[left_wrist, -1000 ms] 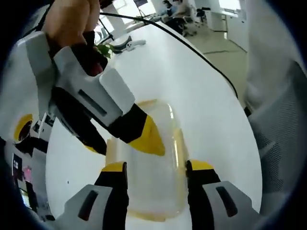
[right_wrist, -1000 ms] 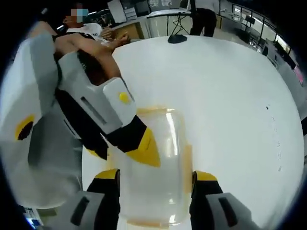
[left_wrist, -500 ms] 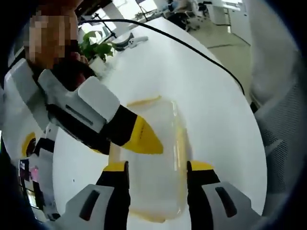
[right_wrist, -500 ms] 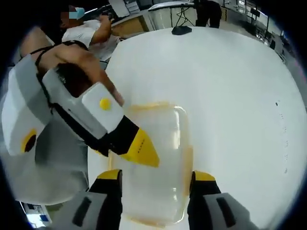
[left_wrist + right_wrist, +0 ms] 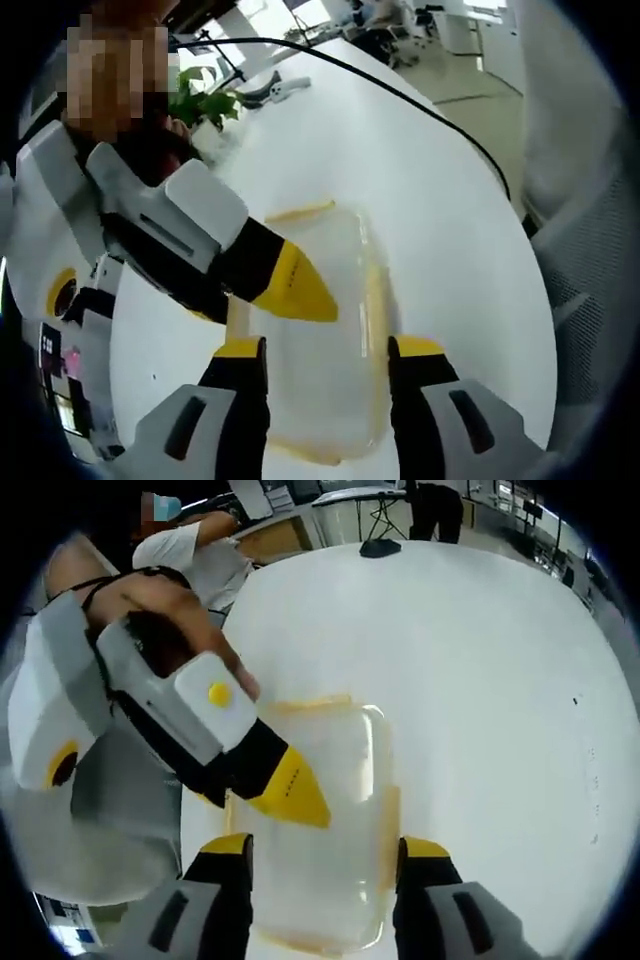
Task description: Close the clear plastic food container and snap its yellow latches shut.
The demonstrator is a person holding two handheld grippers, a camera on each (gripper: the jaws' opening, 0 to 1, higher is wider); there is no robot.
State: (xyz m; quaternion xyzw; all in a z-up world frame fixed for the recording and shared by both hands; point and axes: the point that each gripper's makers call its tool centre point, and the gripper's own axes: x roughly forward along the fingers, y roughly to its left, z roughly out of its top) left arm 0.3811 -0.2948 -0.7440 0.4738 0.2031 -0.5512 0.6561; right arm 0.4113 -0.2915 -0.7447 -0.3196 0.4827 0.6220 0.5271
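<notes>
Containers: one clear plastic food container with yellow edging (image 5: 318, 330) (image 5: 320, 830), lower centre of both views, flat on the white round desk (image 5: 400, 170) (image 5: 480, 680)
Left gripper (image 5: 325, 350): jaws apart, straddling the container
Right gripper (image 5: 325, 845): jaws apart, straddling the container
Open room: bare desk above and right of the container in the right gripper view; one black cable (image 5: 400, 95) crosses the upper desk in the left gripper view

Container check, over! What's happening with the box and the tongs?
Both tongs open, straddling container. Lid on, resting on white table. Nothing blocking.
</notes>
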